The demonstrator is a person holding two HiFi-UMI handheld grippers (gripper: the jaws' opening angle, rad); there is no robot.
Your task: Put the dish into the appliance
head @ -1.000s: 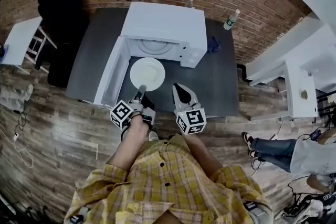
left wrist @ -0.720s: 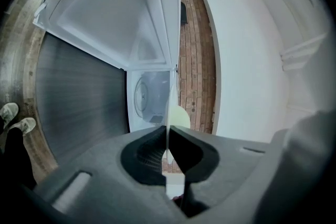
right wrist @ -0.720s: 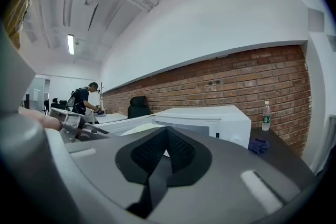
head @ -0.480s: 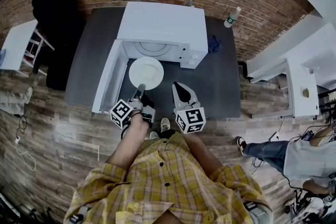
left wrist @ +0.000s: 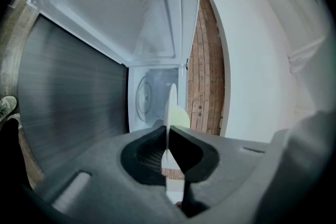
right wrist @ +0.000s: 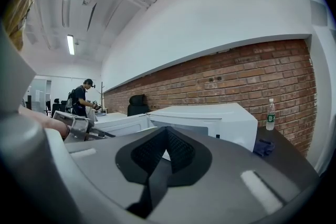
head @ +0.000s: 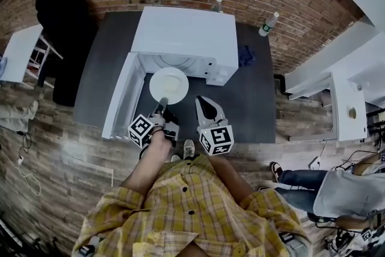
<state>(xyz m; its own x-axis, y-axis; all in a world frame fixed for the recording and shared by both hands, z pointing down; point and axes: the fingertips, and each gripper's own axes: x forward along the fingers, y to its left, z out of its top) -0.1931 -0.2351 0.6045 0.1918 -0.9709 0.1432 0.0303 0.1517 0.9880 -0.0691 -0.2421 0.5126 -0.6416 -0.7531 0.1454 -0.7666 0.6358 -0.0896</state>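
A round white dish (head: 169, 85) hangs level just before the open front of the white microwave (head: 186, 33). My left gripper (head: 161, 104) is shut on the dish's near rim. In the left gripper view the dish (left wrist: 170, 107) shows edge-on, pinched between the jaws of that gripper (left wrist: 167, 131), with the microwave's cavity and glass turntable (left wrist: 143, 98) straight ahead. The microwave door (head: 118, 104) stands swung open to the left. My right gripper (head: 206, 102) hovers beside the dish to the right, shut with nothing in it (right wrist: 167, 139).
The microwave sits on a dark table (head: 252, 99) against a brick wall. Behind it stand two water bottles (head: 267, 23) (head: 218, 4), and a blue cloth (head: 245, 56) lies by its right side. A black chair (head: 63, 21) is left, white tables (head: 340, 105) right, a seated person (head: 337, 189) nearby.
Both grippers have moved forward toward the microwave, and the dish now lies closer to its opening. The grip on the dish is unchanged.
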